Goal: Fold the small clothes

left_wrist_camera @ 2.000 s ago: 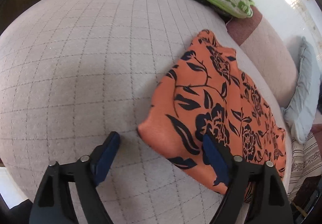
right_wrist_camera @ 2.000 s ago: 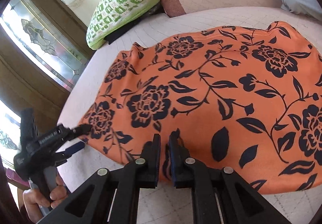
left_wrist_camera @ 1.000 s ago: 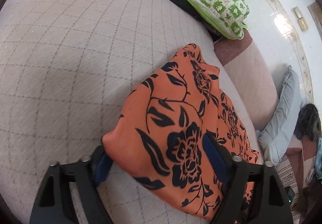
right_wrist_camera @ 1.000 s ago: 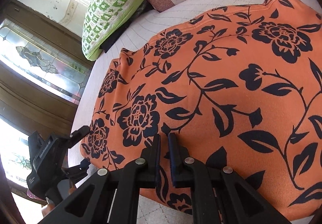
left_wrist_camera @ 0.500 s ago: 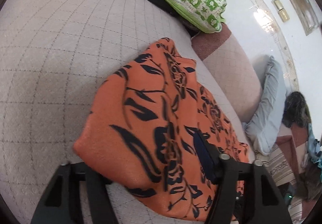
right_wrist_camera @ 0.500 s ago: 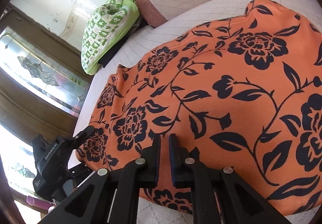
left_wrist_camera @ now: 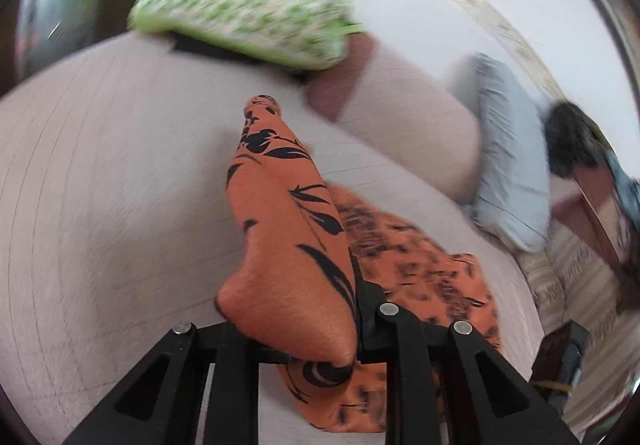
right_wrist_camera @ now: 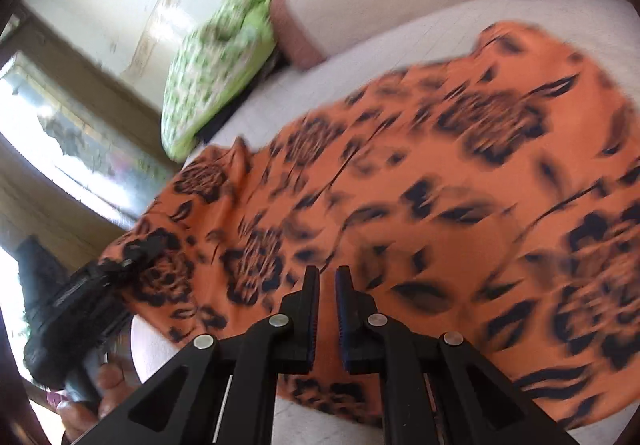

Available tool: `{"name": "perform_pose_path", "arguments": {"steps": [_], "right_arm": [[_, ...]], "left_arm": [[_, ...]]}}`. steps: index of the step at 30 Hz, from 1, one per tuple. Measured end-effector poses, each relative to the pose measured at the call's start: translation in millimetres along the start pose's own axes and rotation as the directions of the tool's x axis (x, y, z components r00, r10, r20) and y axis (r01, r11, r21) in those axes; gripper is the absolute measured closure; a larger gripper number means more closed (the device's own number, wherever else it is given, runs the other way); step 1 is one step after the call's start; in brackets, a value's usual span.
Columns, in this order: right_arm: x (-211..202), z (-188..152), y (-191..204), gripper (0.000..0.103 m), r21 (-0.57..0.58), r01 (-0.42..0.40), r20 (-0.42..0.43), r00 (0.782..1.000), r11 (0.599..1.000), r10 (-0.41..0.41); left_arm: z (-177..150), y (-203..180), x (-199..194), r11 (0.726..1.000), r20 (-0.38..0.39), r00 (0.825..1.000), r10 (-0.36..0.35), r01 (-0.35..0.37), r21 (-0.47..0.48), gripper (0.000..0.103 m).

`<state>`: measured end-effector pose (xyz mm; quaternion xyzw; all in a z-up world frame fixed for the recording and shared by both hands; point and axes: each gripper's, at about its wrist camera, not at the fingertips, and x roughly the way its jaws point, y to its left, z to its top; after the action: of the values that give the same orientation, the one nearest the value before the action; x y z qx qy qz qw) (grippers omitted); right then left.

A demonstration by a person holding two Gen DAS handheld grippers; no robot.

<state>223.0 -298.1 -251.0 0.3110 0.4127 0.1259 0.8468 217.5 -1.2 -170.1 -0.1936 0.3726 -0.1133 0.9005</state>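
Observation:
An orange cloth with a black flower print lies on a cream quilted bed. My left gripper has its jaws closing on the cloth's near corner, which is bunched between the pads and raised in a ridge above the bed. In the right wrist view the same cloth spreads wide, and the left gripper holds its left corner. My right gripper is shut over the cloth's near edge, with only a narrow slit between the pads and cloth in it.
A green patterned pillow lies at the head of the bed beside a cream bolster. A grey pillow and dark clothing sit to the right. A hand holds the left gripper near a window.
The left jaws have closed on the cloth's corner and lifted it off the bed while rolling, so it stands as a ridge. The right gripper has shifted a little, still shut.

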Motion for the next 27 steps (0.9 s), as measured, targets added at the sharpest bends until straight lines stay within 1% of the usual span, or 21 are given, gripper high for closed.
{"name": "perform_pose_path", "arguments": {"steps": [2,5,7,9,11,12,13,14,16,17,19,20,21,22,23,24,25,26,27], "right_arm": [[-20.3,11.3,-18.7,0.093,0.040,0.026,0.070,0.997,0.999,-0.029],[-48.2,23.8,-47.8,0.093,0.115,0.030,0.149,0.988,0.993,-0.048],[-68.3,30.6,-70.7,0.093,0.176,0.025,0.198,0.978,0.984,-0.060],[-88.0,35.2,-94.9,0.093,0.240,0.006,0.243,0.968,0.971,-0.066],[-104.0,38.7,-117.3,0.093,0.297,-0.022,0.283,0.957,0.955,-0.066],[-113.8,40.0,-131.7,0.093,0.333,-0.040,0.309,0.949,0.942,-0.069],[-120.8,41.2,-141.1,0.091,0.356,-0.051,0.326,0.943,0.933,-0.072],[-127.5,41.8,-152.3,0.091,0.381,-0.058,0.344,0.935,0.923,-0.083],[-134.7,43.8,-165.7,0.091,0.413,-0.057,0.359,0.927,0.909,-0.105],[-137.6,45.4,-172.6,0.091,0.428,-0.062,0.362,0.926,0.902,-0.109],[-138.3,48.4,-179.4,0.091,0.444,-0.072,0.354,0.930,0.893,-0.101],[-136.8,50.1,-179.7,0.091,0.447,-0.069,0.343,0.934,0.892,-0.099],[-133.8,52.0,-178.4,0.091,0.447,-0.069,0.327,0.941,0.892,-0.091],[-131.4,51.5,-176.9,0.091,0.446,-0.072,0.317,0.945,0.892,-0.082],[-128.8,51.9,-173.4,0.091,0.442,-0.074,0.306,0.949,0.894,-0.073],[-125.3,53.1,-170.2,0.091,0.436,-0.074,0.299,0.952,0.897,-0.067],[-122.8,51.5,-163.3,0.091,0.424,-0.068,0.295,0.953,0.903,-0.067],[-122.6,50.6,-158.2,0.091,0.410,-0.061,0.296,0.953,0.910,-0.070],[-122.6,51.4,-151.9,0.091,0.393,-0.054,0.302,0.951,0.918,-0.073]], "left_arm": [[3.8,-28.2,-1.9,0.998,-0.003,1.000,-0.031,0.031,0.048,0.082],[4.2,-76.6,4.1,0.991,-0.024,0.999,-0.041,0.044,0.127,0.082],[-1.0,-108.3,14.6,0.985,-0.046,0.997,-0.066,0.072,0.160,0.082],[-14.7,-144.9,29.0,0.973,-0.068,0.994,-0.082,0.095,0.212,0.082],[-34.7,-176.1,44.3,0.959,-0.100,0.990,-0.096,0.119,0.257,0.082],[-48.1,-190.1,53.6,0.952,-0.126,0.986,-0.107,0.138,0.273,0.082],[-64.6,-204.5,67.1,0.943,-0.159,0.980,-0.116,0.159,0.292,0.082],[-81.2,-216.0,78.9,0.934,-0.188,0.976,-0.113,0.169,0.316,0.081],[-118.0,-230.9,104.3,0.914,-0.248,0.967,-0.057,0.151,0.377,0.081],[-134.9,-234.4,114.0,0.896,-0.261,0.965,-0.030,0.141,0.421,0.079],[-153.3,-235.7,127.1,0.858,-0.267,0.963,0.023,0.118,0.499,0.069],[-153.8,-235.3,123.6,0.847,-0.256,0.967,0.007,0.130,0.515,0.062],[-150.5,-235.6,120.1,0.844,-0.268,0.963,-0.015,0.156,0.513,0.055],[-144.4,-235.0,115.9,0.849,-0.314,0.948,-0.054,0.209,0.486,0.034],[-137.2,-233.9,111.8,0.855,-0.372,0.924,-0.088,0.262,0.447,0.021],[-131.9,-232.5,106.6,0.858,-0.404,0.908,-0.109,0.292,0.423,0.021],[-123.7,-228.2,94.6,0.853,-0.420,0.896,-0.148,0.330,0.403,0.021],[-120.3,-224.5,81.9,0.849,-0.405,0.899,-0.165,0.339,0.406,0.021],[-115.0,-218.1,66.7,0.847,-0.364,0.916,-0.166,0.322,0.423,0.021]]}}
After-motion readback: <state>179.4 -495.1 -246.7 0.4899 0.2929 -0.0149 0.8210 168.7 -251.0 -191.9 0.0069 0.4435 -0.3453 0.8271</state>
